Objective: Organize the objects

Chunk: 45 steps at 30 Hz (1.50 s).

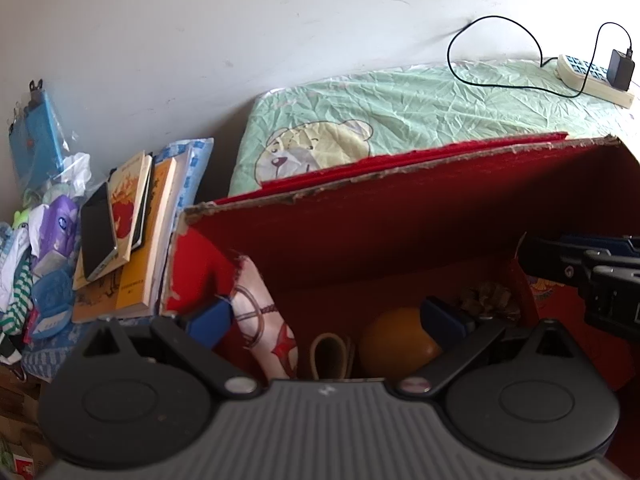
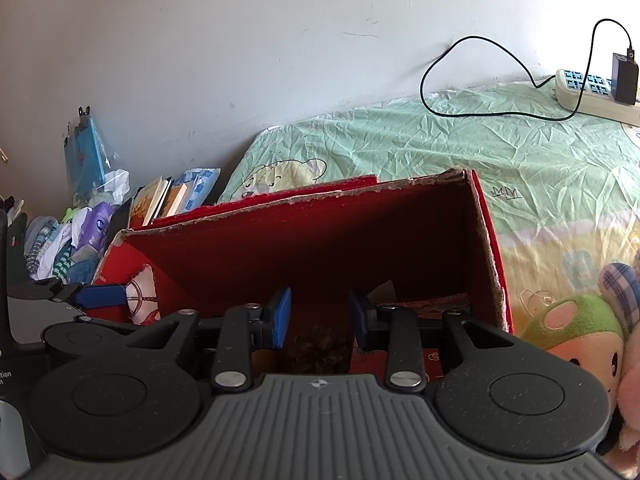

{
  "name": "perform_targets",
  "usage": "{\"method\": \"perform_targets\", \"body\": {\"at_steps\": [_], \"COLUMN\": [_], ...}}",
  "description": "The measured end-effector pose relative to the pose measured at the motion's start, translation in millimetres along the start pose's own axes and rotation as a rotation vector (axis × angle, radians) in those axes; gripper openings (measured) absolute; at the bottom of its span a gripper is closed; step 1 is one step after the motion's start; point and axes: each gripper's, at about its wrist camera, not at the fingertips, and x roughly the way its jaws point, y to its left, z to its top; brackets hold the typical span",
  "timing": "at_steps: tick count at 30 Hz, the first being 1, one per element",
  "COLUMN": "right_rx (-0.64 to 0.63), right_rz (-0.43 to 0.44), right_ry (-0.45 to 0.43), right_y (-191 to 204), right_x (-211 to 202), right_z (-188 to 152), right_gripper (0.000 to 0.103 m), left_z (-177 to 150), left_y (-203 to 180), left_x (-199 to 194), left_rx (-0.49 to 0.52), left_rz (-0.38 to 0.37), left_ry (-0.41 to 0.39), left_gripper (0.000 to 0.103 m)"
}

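Crinkled green bedsheet (image 2: pixel 460 148) | frayed red cardboard box (image 2: pixel 320 240) | left tool (image 1: pixel 328 320) spread | right tool (image 2: pixel 320 316) spread

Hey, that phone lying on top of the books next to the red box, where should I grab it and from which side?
Grip the phone across its two long edges, coming from above. It lies flat, screen up, on the stack of books, so the thin sides are the only graspable faces. Its lower end seems to overhang slightly.

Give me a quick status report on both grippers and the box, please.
Left gripper open over red box, nothing held. Right gripper open, empty, over same box. Orange ball and pine cone inside. Nothing blocking.
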Motion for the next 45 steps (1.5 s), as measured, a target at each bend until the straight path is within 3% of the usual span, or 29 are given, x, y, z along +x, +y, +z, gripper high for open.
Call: {"method": "perform_targets", "body": {"at_steps": [11, 18, 45], "right_rx": [0.000, 0.004, 0.005], "right_rz": [0.001, -0.011, -0.004], "right_ry": [0.004, -0.011, 0.017], "right_y": [0.4, 2.3, 2.3], "right_x": [0.0, -2.6, 0.5], "right_z": [0.4, -1.4, -0.4], "right_gripper": [0.034, 0.034, 0.036], "left_z": [-0.5, 0.1, 1.4], "left_y": [-3.6, -0.3, 7.0], "left_x": [-1.8, -2.2, -2.6], "left_rx": [0.022, 0.004, -0.030], "left_rz": [0.046, 0.010, -0.062], "left_ry": [-0.020, -0.021, -0.012], "left_gripper": [0.092, 0.099, 0.099]}}
